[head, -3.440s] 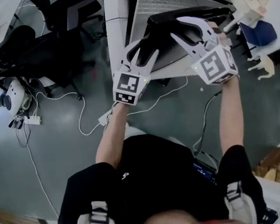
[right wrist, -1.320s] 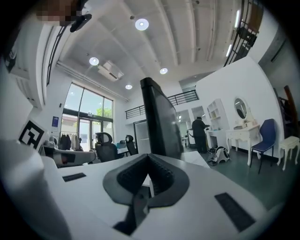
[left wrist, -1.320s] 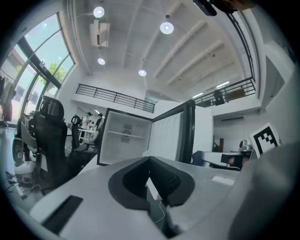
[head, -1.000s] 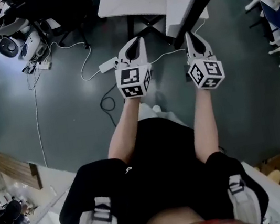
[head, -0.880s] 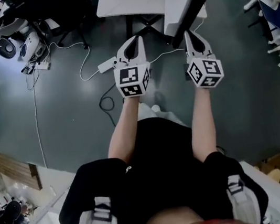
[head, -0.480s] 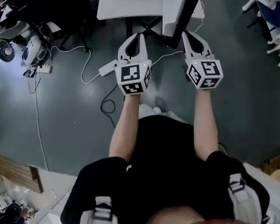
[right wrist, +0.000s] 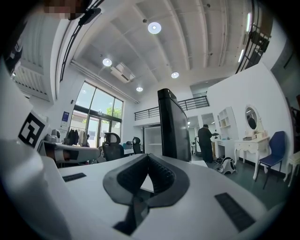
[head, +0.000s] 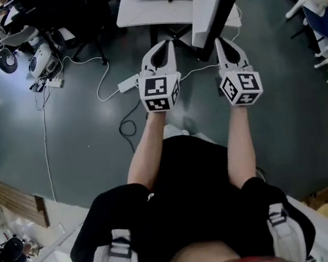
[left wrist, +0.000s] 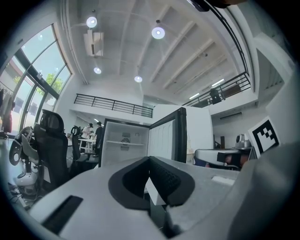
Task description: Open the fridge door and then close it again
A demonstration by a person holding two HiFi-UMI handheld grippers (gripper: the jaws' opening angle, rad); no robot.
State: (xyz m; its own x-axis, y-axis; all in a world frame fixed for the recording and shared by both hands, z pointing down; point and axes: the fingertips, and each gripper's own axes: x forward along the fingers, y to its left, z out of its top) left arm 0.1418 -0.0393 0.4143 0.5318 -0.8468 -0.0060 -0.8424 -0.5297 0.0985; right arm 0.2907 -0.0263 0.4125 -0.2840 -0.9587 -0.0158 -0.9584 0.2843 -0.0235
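Left gripper view: fridge (left wrist: 111,152) open, 1 shelf (left wrist: 123,143) inside; left tongs (left wrist: 149,160) and right tongs (right wrist: 147,159) closed, empty.

Below me lies a dark grey floor (head: 63,162) with white cables (head: 108,93) trailing over it. Black office chairs (left wrist: 49,145) stand beside tall windows (left wrist: 23,65). Round lamps (left wrist: 158,32) shine from the white ribbed ceiling (left wrist: 187,51), and a railed balcony (left wrist: 112,104) lines the far wall. To my right I see a white dressing table (right wrist: 246,144) and a blue chair (right wrist: 272,147).

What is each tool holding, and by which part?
Nothing: the left tool and right tool are shut and empty; the fridge door is not gripped.
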